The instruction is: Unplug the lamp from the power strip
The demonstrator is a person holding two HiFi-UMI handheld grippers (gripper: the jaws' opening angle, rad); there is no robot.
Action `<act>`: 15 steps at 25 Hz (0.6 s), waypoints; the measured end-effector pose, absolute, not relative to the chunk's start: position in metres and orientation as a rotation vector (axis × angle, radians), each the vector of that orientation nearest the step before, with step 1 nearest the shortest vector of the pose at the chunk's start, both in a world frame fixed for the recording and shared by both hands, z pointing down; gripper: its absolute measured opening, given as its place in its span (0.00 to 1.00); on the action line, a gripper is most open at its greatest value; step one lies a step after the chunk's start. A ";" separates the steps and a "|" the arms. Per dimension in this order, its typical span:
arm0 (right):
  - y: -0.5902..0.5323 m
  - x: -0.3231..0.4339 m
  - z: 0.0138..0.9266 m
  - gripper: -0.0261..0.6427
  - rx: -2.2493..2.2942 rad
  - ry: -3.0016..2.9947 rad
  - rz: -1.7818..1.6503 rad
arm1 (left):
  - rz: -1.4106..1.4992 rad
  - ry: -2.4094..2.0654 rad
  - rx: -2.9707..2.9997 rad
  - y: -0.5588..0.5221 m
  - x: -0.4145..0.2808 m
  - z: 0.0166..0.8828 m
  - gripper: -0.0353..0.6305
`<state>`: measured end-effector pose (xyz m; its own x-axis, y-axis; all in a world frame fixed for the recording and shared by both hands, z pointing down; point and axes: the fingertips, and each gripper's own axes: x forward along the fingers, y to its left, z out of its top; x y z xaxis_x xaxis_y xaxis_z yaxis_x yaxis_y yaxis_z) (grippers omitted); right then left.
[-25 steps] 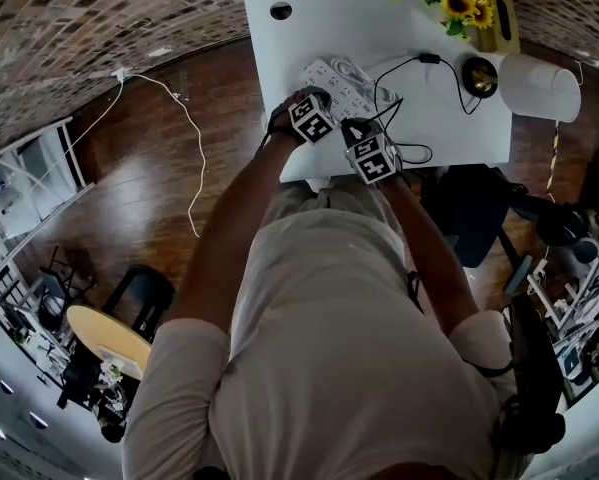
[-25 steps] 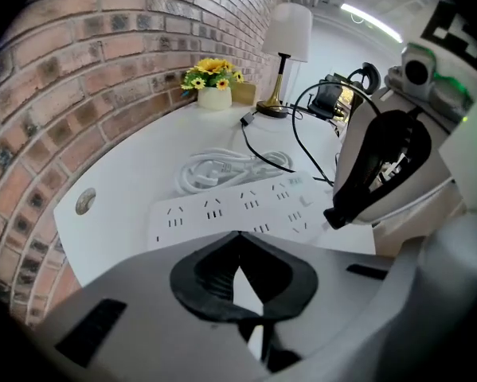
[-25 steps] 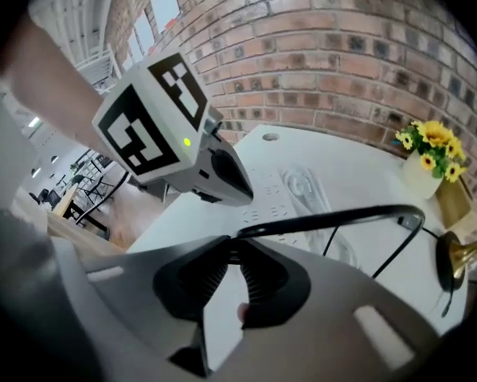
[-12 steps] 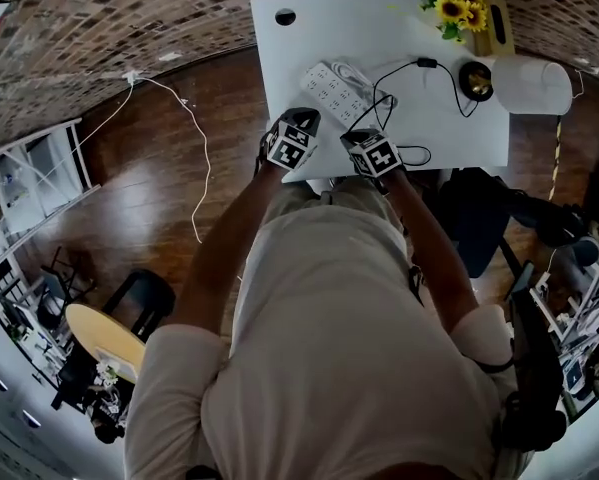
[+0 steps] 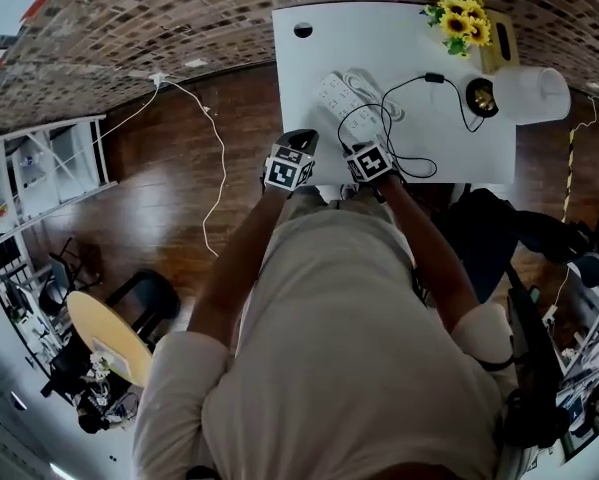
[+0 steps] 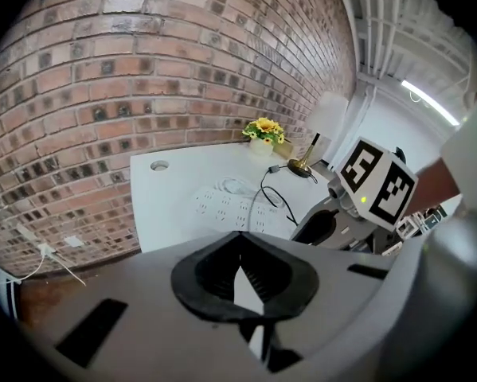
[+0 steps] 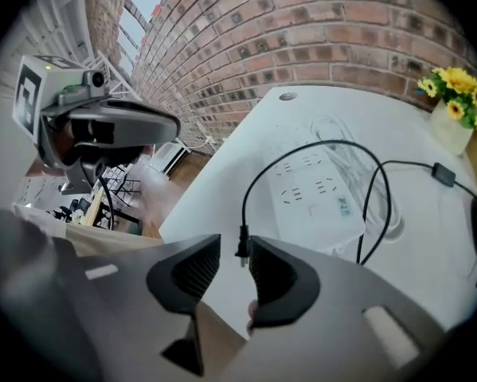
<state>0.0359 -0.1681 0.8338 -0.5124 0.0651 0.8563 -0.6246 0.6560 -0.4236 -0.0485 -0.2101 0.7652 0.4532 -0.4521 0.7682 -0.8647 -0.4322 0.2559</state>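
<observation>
The white power strip [image 5: 344, 98] lies on the white table [image 5: 309, 78], seen too in the right gripper view [image 7: 314, 193]. The lamp [image 5: 482, 96] stands at the far right, and its black cord [image 5: 409, 78] loops across the strip. The cord's plug [image 7: 240, 249] is out of the strip and hangs between the pads of my right gripper [image 7: 234, 261]. Those jaws are opening; the plug rests against the right pad with a gap on its left. My left gripper [image 6: 238, 241] is shut on nothing, held above the table's near edge beside the right one [image 5: 364, 150].
A vase of sunflowers [image 5: 461, 13] and a yellow box [image 5: 497, 28] stand at the table's far right corner. A cable hole [image 5: 302, 30] is at the far left. A white cable [image 5: 214, 168] trails over the wooden floor. A dark chair [image 5: 499, 218] stands to the right.
Both grippers have drawn back from the power strip to the table's near edge. The right one has brought the plug and cord with it, and its jaws have widened.
</observation>
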 end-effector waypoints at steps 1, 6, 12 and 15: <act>-0.170 0.037 0.834 0.23 0.447 -1.945 0.910 | 0.796 -1.118 2.045 -0.209 -0.051 0.762 0.06; -0.188 0.044 0.809 0.32 0.541 -2.121 0.885 | 0.599 -1.225 1.982 -0.203 -0.063 0.731 0.06; -0.211 0.081 0.743 0.34 0.755 -2.336 0.794 | 0.398 -1.232 2.009 -0.197 -0.068 0.686 0.06; -0.216 0.098 0.706 0.32 0.863 -2.398 0.655 | 0.331 -1.198 2.054 -0.194 -0.065 0.666 0.06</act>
<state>0.0983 -0.2161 0.7062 -0.6715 -0.4379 0.5977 -0.6810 0.6827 -0.2650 -0.0652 -0.1939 0.6664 0.5343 -0.6490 0.5417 -0.8349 -0.3049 0.4582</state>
